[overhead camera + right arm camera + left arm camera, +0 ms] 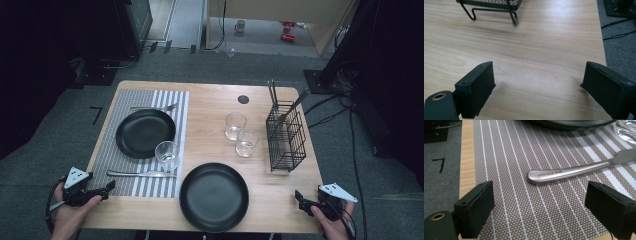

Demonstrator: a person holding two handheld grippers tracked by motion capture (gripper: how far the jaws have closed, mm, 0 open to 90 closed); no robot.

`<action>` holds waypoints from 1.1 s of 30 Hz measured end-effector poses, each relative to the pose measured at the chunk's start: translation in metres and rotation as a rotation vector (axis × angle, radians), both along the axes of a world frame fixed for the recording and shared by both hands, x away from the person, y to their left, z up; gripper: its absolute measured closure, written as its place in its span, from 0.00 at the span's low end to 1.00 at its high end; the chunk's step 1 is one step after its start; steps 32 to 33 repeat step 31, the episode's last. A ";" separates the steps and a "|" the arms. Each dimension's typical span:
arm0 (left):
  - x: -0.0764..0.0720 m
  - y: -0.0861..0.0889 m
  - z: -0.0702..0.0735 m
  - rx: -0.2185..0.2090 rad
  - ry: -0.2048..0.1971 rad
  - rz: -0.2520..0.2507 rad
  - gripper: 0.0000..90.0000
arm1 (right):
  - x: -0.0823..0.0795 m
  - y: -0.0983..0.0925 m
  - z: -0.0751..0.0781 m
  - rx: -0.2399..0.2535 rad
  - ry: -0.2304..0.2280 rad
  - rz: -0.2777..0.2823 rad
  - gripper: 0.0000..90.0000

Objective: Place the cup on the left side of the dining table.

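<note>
My left tongs (107,189) hover at the table's (280,200) near left corner, jaws wide apart and empty. Just ahead of them the knife (574,171) lies flat on the striped placemat (524,202), its rounded handle end pointing toward me and nearest the tongs. In the high view its long axis runs left to right along the near edge of the mat, blade toward the near black plate (214,196). I judge the left tongs are the nearer pair for it. My right tongs (300,197) sit at the near right corner, jaws also apart over bare wood, well away from the knife. Farther off stands the wire cutlery basket (286,137).
</note>
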State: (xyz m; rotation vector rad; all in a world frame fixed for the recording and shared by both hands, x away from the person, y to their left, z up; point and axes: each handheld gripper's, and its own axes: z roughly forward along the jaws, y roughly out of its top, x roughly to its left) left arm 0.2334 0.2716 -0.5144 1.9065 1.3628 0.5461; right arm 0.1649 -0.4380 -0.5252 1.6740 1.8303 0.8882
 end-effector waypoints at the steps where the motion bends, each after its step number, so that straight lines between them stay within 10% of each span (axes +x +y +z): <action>1: -0.001 -0.001 0.000 0.003 0.001 -0.004 0.10 | 0.000 0.001 -0.001 -0.006 0.005 0.002 0.11; 13: -0.003 -0.010 -0.004 0.085 0.012 -0.006 0.11 | 0.000 0.005 -0.004 -0.034 0.011 0.019 0.05; 33: -0.002 -0.010 -0.004 0.077 0.013 0.008 0.11 | 0.000 0.008 -0.004 -0.035 0.015 0.017 0.04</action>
